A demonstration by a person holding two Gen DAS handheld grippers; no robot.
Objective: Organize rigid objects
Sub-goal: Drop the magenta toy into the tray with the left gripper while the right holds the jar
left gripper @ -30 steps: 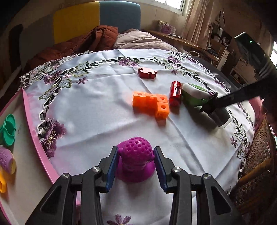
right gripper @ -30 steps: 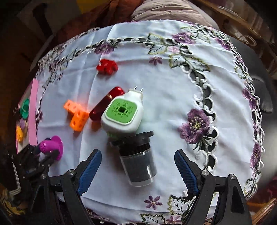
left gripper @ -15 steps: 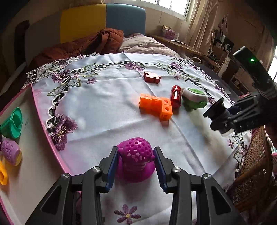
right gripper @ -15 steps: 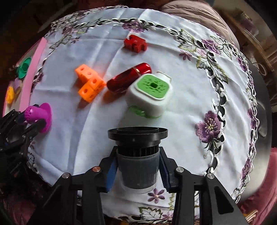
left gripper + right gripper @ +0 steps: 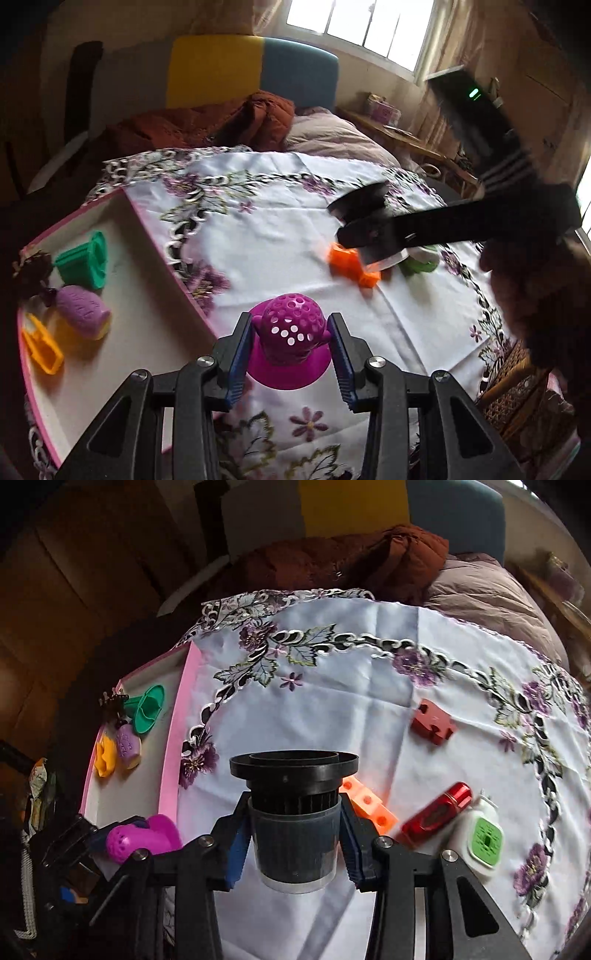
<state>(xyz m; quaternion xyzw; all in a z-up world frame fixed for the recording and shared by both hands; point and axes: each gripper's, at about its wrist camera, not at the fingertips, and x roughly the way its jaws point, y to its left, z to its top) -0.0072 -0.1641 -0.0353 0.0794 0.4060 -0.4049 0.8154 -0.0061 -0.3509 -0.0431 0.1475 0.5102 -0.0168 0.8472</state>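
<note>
My left gripper (image 5: 290, 349) is shut on a magenta perforated toy (image 5: 291, 332) and holds it above the cloth, just right of the pink-rimmed tray (image 5: 162, 254). The toy also shows in the right wrist view (image 5: 142, 838). My right gripper (image 5: 293, 834) is shut on a black-capped grey canister (image 5: 295, 823), lifted over the table. It shows in the left wrist view (image 5: 373, 225) above the orange blocks (image 5: 351, 264). The tray (image 5: 173, 746) holds green (image 5: 85, 264), purple (image 5: 83, 312) and yellow (image 5: 40, 349) pieces.
On the embroidered white cloth (image 5: 332, 686) lie a red puzzle block (image 5: 432, 722), orange blocks (image 5: 369, 806), a red cylinder (image 5: 437, 812) and a white and green plug-in (image 5: 480, 840). A wicker basket (image 5: 517, 384) stands at the right edge. Bedding lies behind the table.
Both grippers lifted their objects and swung left toward the tray. The right gripper, open around the canister a second ago, closed on it and raised it.
</note>
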